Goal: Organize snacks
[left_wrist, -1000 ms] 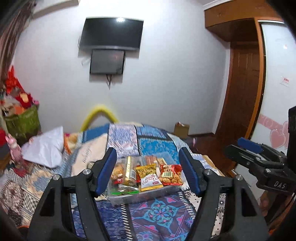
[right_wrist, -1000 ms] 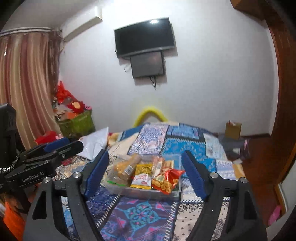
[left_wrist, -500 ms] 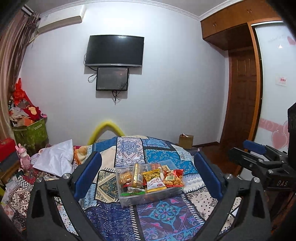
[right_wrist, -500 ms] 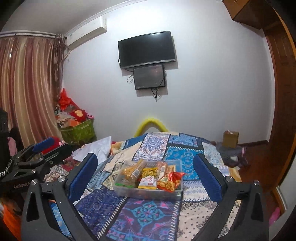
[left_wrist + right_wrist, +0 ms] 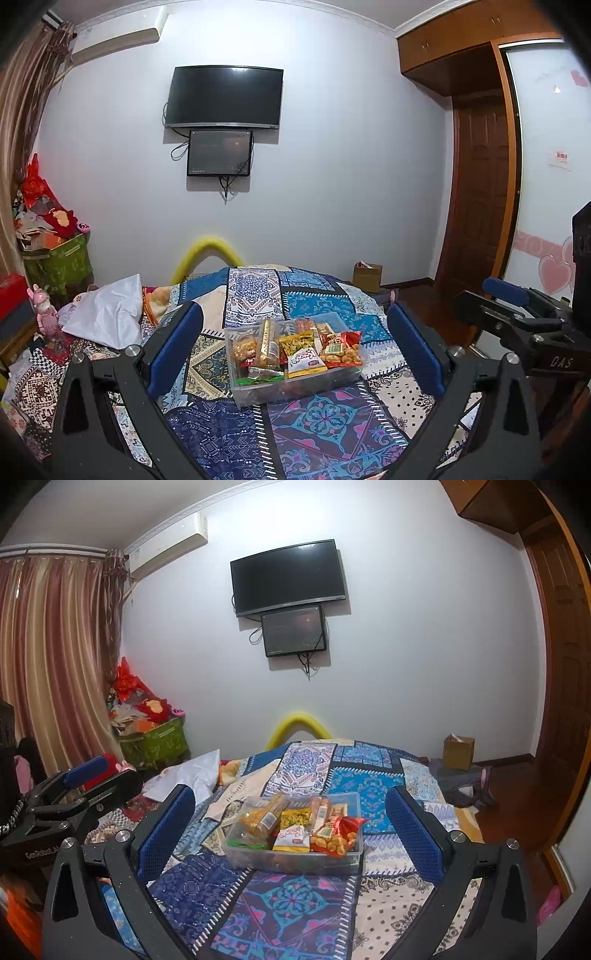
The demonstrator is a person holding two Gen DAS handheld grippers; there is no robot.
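Observation:
A clear plastic bin (image 5: 295, 387) full of snack packets sits on a patterned bedspread; it also shows in the right wrist view (image 5: 295, 864). In it lie a red peanut packet (image 5: 340, 349), a white and yellow packet (image 5: 304, 360) and a gold wrapped bar (image 5: 267, 345). My left gripper (image 5: 293, 347) is open wide and empty, held back from the bin. My right gripper (image 5: 291, 825) is open wide and empty, also held back from the bin. Each gripper shows at the edge of the other's view.
The patterned bedspread (image 5: 317, 417) covers the bed. A white cloth (image 5: 103, 314) lies at the left. A green basket of clutter (image 5: 59, 262) stands by the curtain. A cardboard box (image 5: 367, 275) sits on the floor near a wooden door (image 5: 480, 192).
Both grippers opened wider and pulled back and up from the bin, which now looks smaller and farther. The snacks in the bin have not moved.

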